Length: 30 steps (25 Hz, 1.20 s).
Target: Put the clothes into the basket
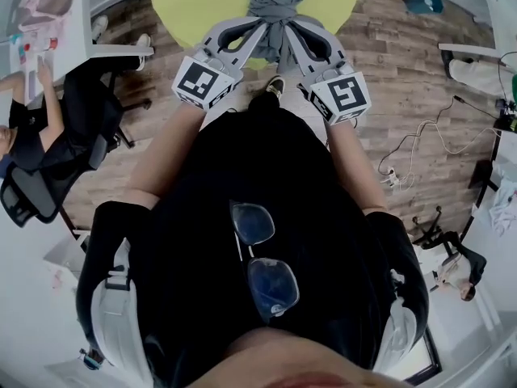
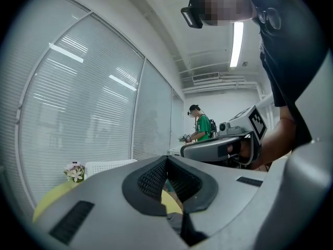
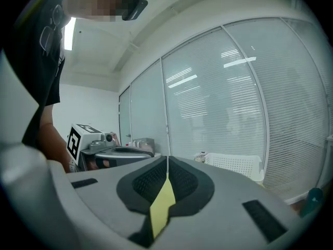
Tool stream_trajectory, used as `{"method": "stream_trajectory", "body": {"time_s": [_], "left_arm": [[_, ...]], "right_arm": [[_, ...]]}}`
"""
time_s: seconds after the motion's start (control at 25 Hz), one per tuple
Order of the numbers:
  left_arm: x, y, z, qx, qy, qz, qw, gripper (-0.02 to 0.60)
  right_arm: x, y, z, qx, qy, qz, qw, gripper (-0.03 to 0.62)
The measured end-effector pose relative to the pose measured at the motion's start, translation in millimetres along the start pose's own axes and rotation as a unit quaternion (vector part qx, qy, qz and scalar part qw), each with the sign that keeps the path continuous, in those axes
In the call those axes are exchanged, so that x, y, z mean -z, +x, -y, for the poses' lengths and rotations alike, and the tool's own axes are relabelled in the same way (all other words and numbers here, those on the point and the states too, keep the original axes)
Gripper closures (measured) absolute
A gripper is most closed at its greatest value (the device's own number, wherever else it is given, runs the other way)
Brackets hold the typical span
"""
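Note:
A grey garment (image 1: 275,2) lies bunched at the near edge of the round yellow-green table (image 1: 194,2), and a strip of it hangs down between my two grippers. My left gripper (image 1: 260,24) is shut, with dark cloth (image 2: 179,225) caught low between its pads. My right gripper (image 1: 291,24) is shut too, its tip against the garment in the head view. In the right gripper view only the yellow table shows through the slit of its jaws (image 3: 167,160), no cloth. The white slatted basket (image 3: 237,165) stands on the table beyond.
Small flowers (image 2: 74,172) stand beside the basket (image 2: 106,166). A person in a green shirt (image 2: 200,129) stands at the back. Another person sits at a desk (image 1: 32,136) on the left. Cables (image 1: 420,148) trail over the wooden floor on the right.

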<state>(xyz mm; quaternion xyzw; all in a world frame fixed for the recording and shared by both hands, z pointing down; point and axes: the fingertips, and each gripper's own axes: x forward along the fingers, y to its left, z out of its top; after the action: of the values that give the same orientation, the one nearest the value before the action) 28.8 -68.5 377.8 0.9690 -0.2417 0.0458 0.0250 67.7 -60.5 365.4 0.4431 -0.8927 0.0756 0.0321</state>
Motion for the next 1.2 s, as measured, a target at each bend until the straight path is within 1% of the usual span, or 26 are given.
{"method": "stream_trajectory", "body": {"time_s": [0.08,0.16,0.32,0.44,0.56,0.68,0.92,1.0,1.2], "left_arm": [[8,15,-7,-0.005,0.005,-0.009,0.9999,0.571],[17,28,-13,-0.008,0.003,-0.015,0.9999,0.571],[21,47,-22,-0.002,-0.018,-0.001,0.9998,0.571],[26,58,-31,-0.004,-0.023,-0.002,0.9997,0.571],[39,66,-46,-0.007,-0.024,-0.013,0.9996,0.571],[55,73,-65,0.000,-0.026,-0.026,0.9993,0.571],[79,86,-101,0.013,-0.028,-0.041,0.9987,0.571],[89,91,-106,0.028,-0.033,-0.049,0.9979,0.571],[116,105,-115,0.065,-0.032,-0.074,0.9946,0.571]], "right_arm": [[5,6,18,0.002,0.006,-0.005,1.000,0.566],[11,11,33,-0.001,0.015,-0.011,1.000,0.566],[22,24,55,-0.010,0.028,-0.022,0.999,0.566],[35,35,72,-0.009,0.035,-0.037,0.999,0.566],[53,48,84,0.001,0.040,-0.060,0.997,0.566],[74,63,99,0.026,0.058,-0.090,0.994,0.565],[122,87,125,0.085,0.108,-0.148,0.979,0.565],[141,93,132,0.104,0.127,-0.169,0.972,0.565],[181,103,145,0.144,0.173,-0.214,0.951,0.553]]}}
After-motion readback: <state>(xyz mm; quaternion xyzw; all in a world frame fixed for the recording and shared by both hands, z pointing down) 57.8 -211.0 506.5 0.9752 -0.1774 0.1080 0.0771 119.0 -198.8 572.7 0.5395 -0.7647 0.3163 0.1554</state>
